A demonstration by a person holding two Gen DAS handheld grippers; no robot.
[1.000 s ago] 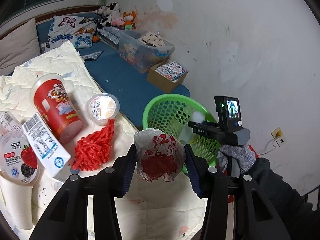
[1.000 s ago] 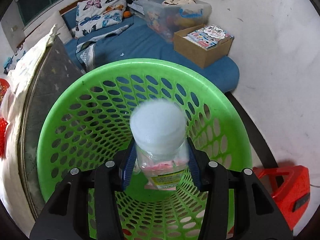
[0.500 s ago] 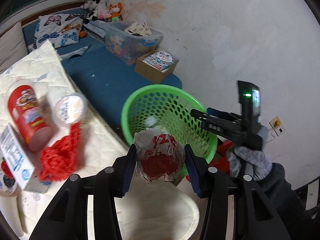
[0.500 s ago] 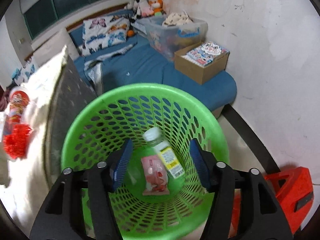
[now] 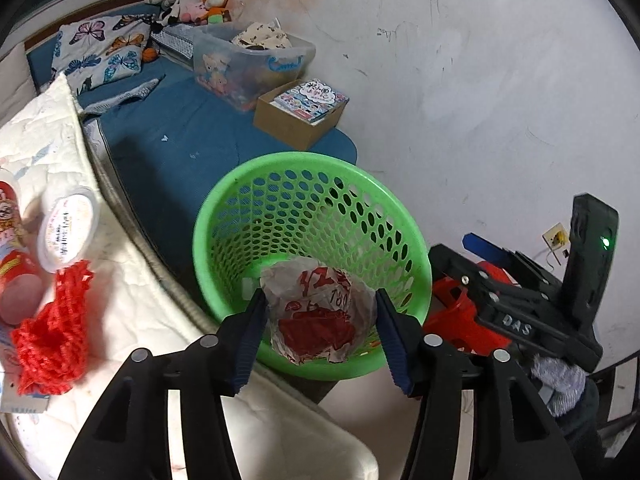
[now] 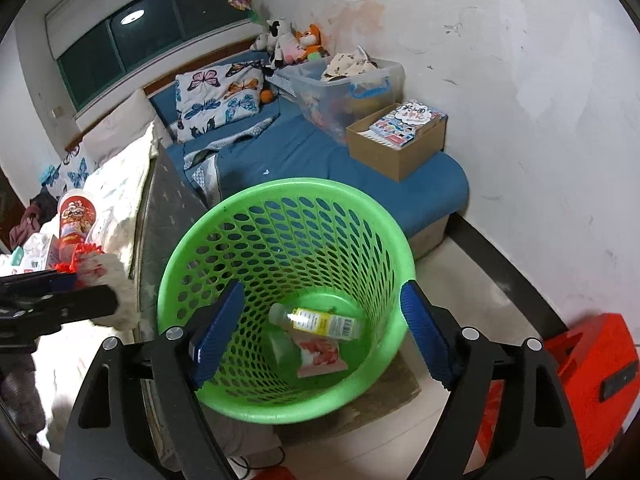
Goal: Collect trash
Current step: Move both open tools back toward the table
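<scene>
Two items already lie at the bottom of the green perforated plastic basket [image 6: 280,240]: a clear plastic bottle with a yellow label [image 6: 320,322] and a flat pink-and-white packet [image 6: 320,356]. Right tongs [image 6: 320,332] hang empty above the rim, jaws opening wide. Left tongs [image 5: 320,326] hold a crumpled white paper wrapper printed in red [image 5: 320,316] over the basket's near edge; jaws are opening, though the blue ribbed pads [image 5: 250,336] appear to touch the wrapper's sides. Step in hand, by judgement: dropping the wrapper. It looks light and springy, so the release likely needs the jaws wider and centred over the opening. More trash waits on the quilted white bedcover [image 5: 132,304]: a red mesh net [image 5: 56,340] and a round foil-lidded cup [image 5: 68,228].
</scene>
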